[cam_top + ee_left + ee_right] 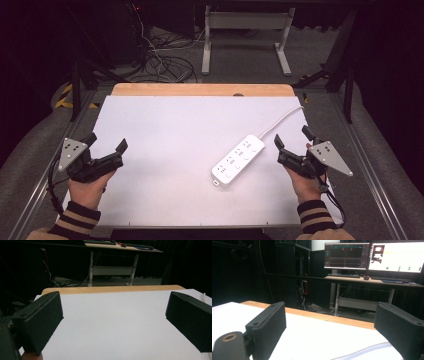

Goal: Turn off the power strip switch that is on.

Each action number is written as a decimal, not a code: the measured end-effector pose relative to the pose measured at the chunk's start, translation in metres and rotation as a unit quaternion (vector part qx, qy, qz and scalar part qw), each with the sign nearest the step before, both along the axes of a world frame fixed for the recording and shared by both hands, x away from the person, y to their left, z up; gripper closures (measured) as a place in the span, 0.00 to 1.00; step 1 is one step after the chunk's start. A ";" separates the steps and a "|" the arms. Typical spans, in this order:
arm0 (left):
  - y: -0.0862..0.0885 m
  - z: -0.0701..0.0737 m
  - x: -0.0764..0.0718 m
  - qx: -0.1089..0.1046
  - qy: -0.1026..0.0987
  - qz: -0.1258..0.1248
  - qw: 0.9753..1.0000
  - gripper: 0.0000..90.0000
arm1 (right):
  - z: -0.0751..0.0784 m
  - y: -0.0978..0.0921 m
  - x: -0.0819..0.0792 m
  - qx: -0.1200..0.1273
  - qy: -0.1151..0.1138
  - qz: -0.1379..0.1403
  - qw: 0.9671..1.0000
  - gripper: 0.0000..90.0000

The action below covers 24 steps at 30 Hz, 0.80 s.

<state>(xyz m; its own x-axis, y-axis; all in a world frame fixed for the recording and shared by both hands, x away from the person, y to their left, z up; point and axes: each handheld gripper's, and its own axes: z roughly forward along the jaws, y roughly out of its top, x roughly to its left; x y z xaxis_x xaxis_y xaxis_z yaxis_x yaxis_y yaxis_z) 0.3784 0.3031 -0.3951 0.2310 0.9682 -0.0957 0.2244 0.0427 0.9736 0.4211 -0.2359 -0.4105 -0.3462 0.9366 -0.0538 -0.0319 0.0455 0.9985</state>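
Power strip [238, 160], just left of right tool [290, 141]

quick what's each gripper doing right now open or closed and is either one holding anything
Left gripper: open, holding nothing, over the white table sheet.
Right gripper: open, holding nothing, beside the white plastic power strip.

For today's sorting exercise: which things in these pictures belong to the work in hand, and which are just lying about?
Belonging to the work:
- white power strip with its white cable
- right hand-held gripper, open, nearest the strip
- left hand-held gripper, open
- white table

Just lying about:
- monitors
- far desk
- floor cables
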 end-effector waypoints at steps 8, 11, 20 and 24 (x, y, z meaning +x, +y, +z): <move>0.000 0.000 0.000 0.001 0.000 -0.001 1.000 0.02 | 0.000 0.000 0.000 0.002 0.003 0.001 1.000 0.12; 0.000 0.000 0.000 0.000 0.001 0.000 1.000 0.02 | 0.000 0.000 0.001 0.002 0.002 0.003 1.000 0.12; 0.000 0.000 0.000 0.000 0.001 -0.001 1.000 0.02 | 0.000 0.000 0.001 0.002 0.003 0.004 1.000 0.12; -0.001 0.000 0.000 0.001 0.001 -0.002 1.000 0.02 | 0.000 0.000 0.001 0.002 0.003 0.005 1.000 0.12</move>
